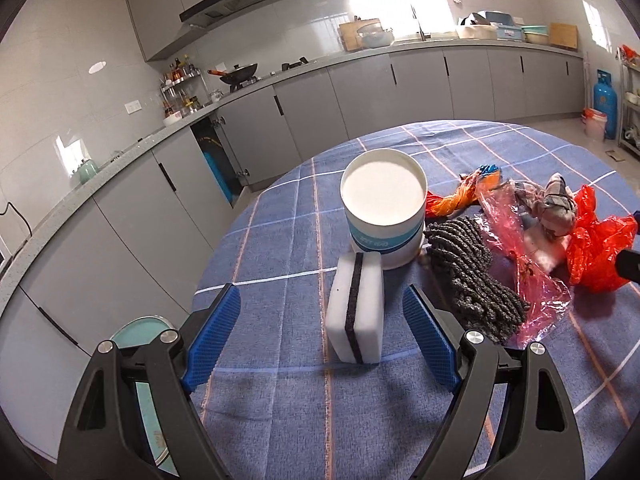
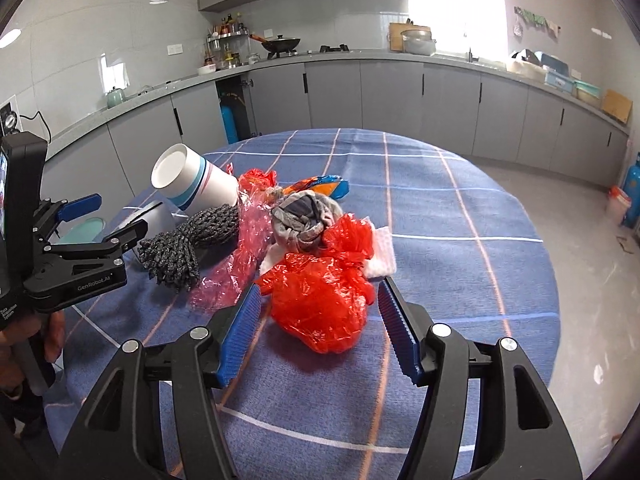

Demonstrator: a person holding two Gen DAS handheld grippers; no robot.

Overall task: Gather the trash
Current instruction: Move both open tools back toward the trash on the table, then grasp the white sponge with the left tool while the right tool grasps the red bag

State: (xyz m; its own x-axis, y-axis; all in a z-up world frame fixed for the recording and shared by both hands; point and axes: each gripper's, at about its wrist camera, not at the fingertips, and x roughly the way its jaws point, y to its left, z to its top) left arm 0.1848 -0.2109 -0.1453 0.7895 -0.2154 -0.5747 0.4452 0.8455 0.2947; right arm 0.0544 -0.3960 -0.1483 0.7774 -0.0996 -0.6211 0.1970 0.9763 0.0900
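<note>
Trash (image 2: pixel 320 304) between open right tool (image 2: pixel 318 334)

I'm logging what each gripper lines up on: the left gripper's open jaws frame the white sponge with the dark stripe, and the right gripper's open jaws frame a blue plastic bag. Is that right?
Not quite: the bag framed by the right gripper is a red plastic bag, not blue, as the right wrist view shows. The left gripper does frame the white sponge.

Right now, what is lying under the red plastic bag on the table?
A white cloth or paper sticks out from under the red plastic bag, with the blue checked tablecloth below. Whatever else lies beneath or inside the bag is covered.
</note>
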